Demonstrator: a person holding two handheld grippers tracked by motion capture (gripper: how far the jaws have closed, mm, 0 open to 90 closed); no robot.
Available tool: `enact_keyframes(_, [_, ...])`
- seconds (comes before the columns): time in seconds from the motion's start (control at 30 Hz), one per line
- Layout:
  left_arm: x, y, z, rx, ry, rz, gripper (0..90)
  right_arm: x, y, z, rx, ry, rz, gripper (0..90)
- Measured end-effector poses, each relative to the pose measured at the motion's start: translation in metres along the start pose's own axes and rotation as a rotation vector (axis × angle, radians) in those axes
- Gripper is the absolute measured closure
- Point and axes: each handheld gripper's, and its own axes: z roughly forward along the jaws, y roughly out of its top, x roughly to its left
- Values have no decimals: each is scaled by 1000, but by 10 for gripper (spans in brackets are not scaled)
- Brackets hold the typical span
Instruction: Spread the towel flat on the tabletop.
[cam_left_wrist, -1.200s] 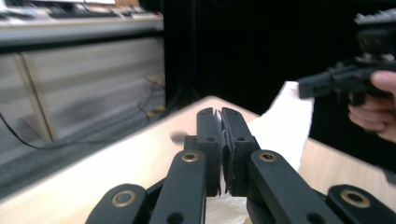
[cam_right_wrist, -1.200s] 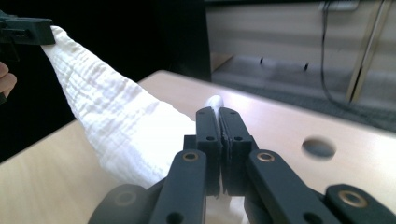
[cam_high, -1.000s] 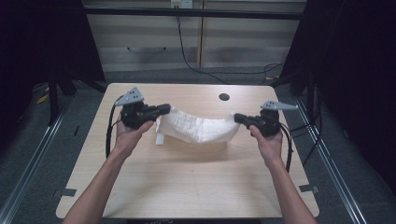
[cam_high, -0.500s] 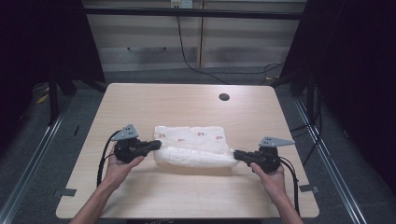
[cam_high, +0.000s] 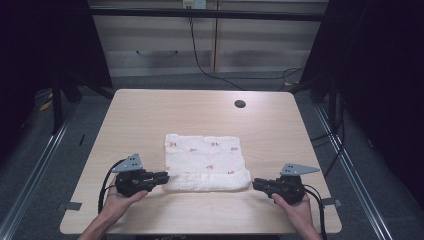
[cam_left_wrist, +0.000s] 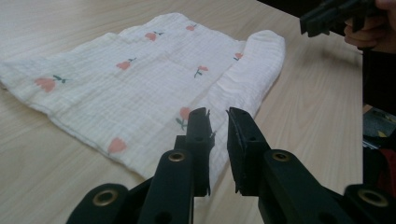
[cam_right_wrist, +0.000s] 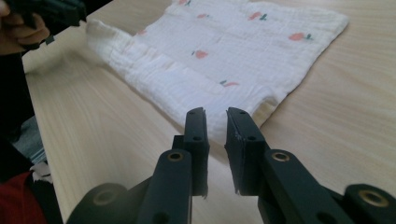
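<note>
Left gripper (cam_high: 162, 176): held in the person's left hand (cam_high: 116, 200) near the table's (cam_high: 150, 115) near-left corner, pointing right along the near edge. Jaws stand a narrow gap apart with nothing between them; in the left gripper view (cam_left_wrist: 218, 122) the tips sit over the cloth's near-left corner, and whether they touch the fabric cannot be told. A black cable trails from it toward the near edge.

Cloth (cam_high: 205, 155): white, printed with small pink flowers, lying flat on the table, a little nearer the near edge than the far one and about midway between the side edges. Its near border is folded back on itself into a thicker rolled band (cam_high: 210, 181) running left to right between the two grippers. Also seen in the left gripper view (cam_left_wrist: 140, 84) and the right gripper view (cam_right_wrist: 243, 51).

Hole (cam_high: 240, 104): small, dark and round, in the tabletop near the far edge, right of centre.

Right gripper (cam_high: 256, 184): held in the right hand (cam_high: 295, 207) near the near-right corner, pointing left. Jaws slightly parted and empty; in the right gripper view (cam_right_wrist: 215, 122) the tips lie just short of the cloth's near-right corner, apart from it.
</note>
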Motion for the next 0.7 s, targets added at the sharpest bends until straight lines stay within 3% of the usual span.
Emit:
enact_keyframes(0.17, [19,2,1,-5,51,-57,663,-13,18,7,-24,-44,14,716])
enact_keyframes(0.27, [35,7,13,28,94,-112,648,-23,32,23,19,-28,5,726])
enact_keyframes(0.37, [41,8,29,72,99,-95,648,-32,42,43,72,-16,-18,761])
enact_keyframes(0.5, [42,2,43,132,93,-80,635,-40,42,62,119,14,16,740])
enact_keyframes(0.63, [43,-2,46,162,97,-78,625,-38,35,71,187,14,10,735])
enact_keyframes(0.7, [42,-4,47,172,96,-63,671,-37,34,72,199,29,14,806])
